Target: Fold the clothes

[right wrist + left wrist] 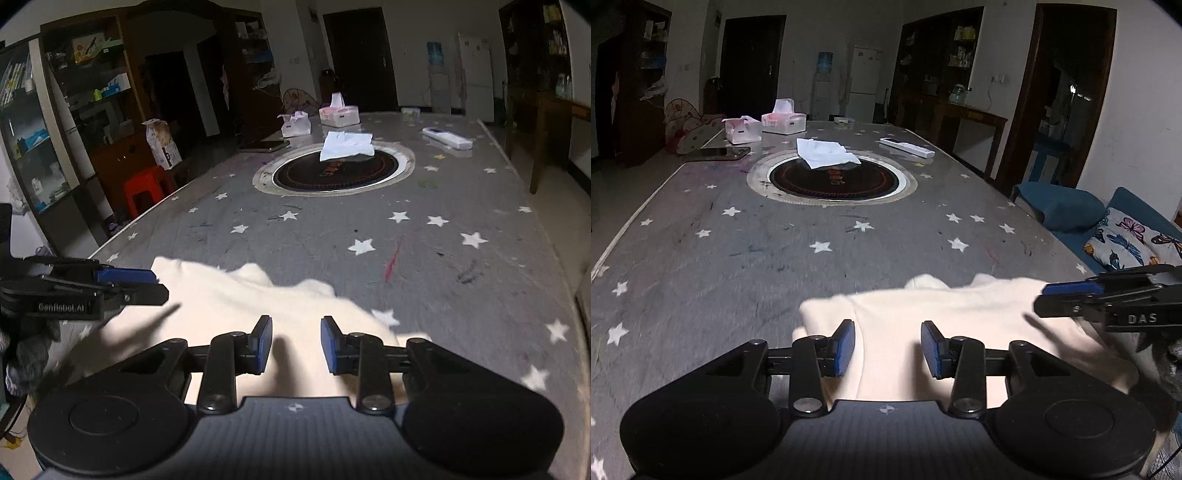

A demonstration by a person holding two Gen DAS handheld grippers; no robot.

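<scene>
Garment: cream garment (945, 314) lies bunched on the near end of the worktop (849, 236), right under and ahead of both tools; another white cloth (827, 153) sits far off on the round inset hob (834, 181).
Long axis: runs side to side across the near edge, from the left tool toward the right one; far edge is lumpy, not squared.
Left tool: left tool (888, 349) has its blue pads apart, nothing between them; it hovers over the left part of the cloth, whose left end shows just past its left pad.
Right tool: right tool (295, 345) also stands apart and empty, over the right part; the cloth's right end tapers off just beyond its right pad.
Contact: cannot tell whether either tool touches the fabric.
Nearer tool: about equal; each is nearest its own end.
Judgement: next move likely a grasp at each end, since the axis lies across both tools.
</scene>
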